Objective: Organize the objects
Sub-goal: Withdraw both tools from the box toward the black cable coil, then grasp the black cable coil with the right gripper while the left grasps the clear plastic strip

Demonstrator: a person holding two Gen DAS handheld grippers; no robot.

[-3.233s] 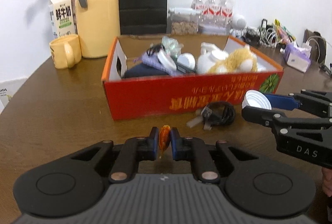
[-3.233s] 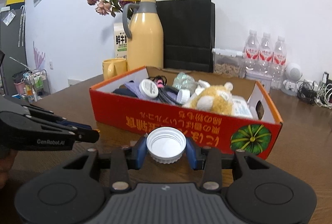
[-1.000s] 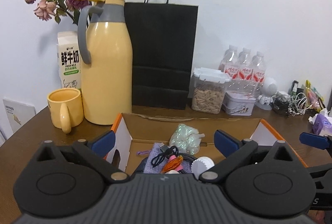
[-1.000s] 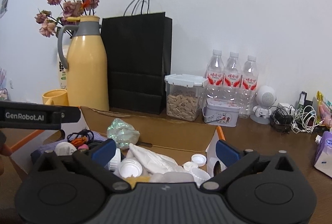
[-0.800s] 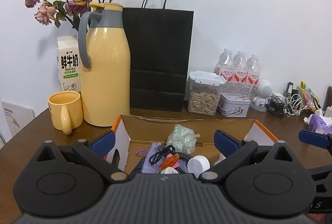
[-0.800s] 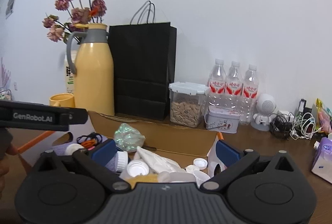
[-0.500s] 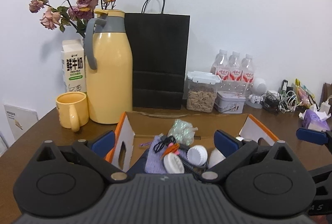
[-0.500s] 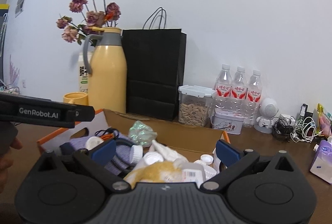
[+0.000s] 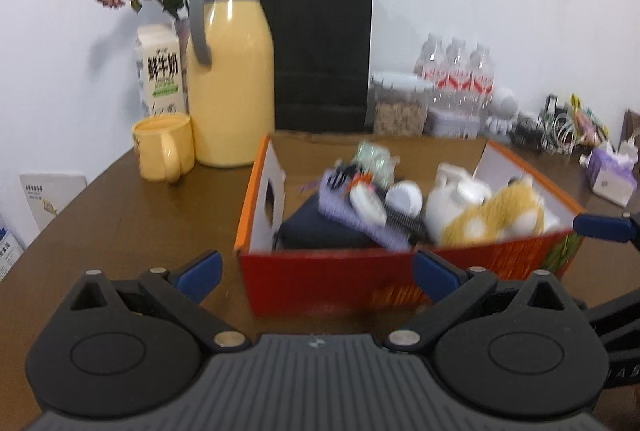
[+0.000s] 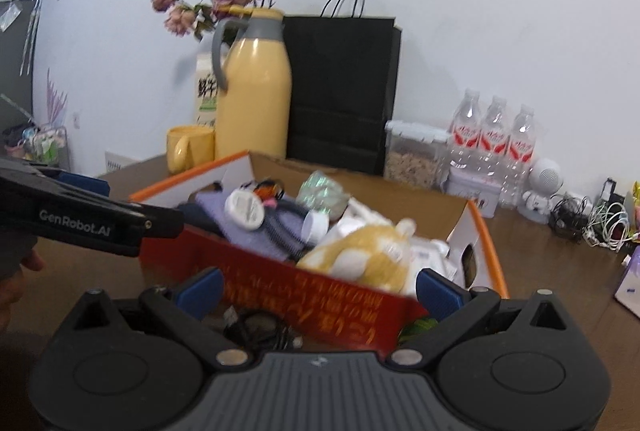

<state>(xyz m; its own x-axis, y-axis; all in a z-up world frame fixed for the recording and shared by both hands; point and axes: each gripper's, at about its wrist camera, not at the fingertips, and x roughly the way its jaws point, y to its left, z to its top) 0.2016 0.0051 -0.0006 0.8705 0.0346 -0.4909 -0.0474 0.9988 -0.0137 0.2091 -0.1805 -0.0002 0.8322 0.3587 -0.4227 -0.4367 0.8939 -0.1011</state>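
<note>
A red cardboard box (image 9: 360, 277) with orange rims stands on the brown table; it also shows in the right wrist view (image 10: 320, 291). It holds a yellow plush toy (image 9: 500, 217), a purple cloth (image 9: 352, 213), white caps (image 9: 404, 197), a dark pouch and a comb. My left gripper (image 9: 316, 271) is open and empty, just in front of the box. My right gripper (image 10: 318, 285) is open and empty, in front of the box's near wall. A black cable (image 10: 256, 327) lies on the table below the right gripper.
A yellow jug (image 9: 230, 71), yellow mug (image 9: 162, 147), milk carton (image 9: 160, 71), dried flowers and black paper bag (image 9: 320, 51) stand behind the box. A nut container (image 10: 416, 155), water bottles (image 10: 496, 135), cables (image 10: 600, 219) and a tissue pack (image 9: 610, 179) are at the back right.
Both grippers have pulled back and down from above the box to its near side. Since 3.2 s ago the orange item and the white cap have left the jaws.
</note>
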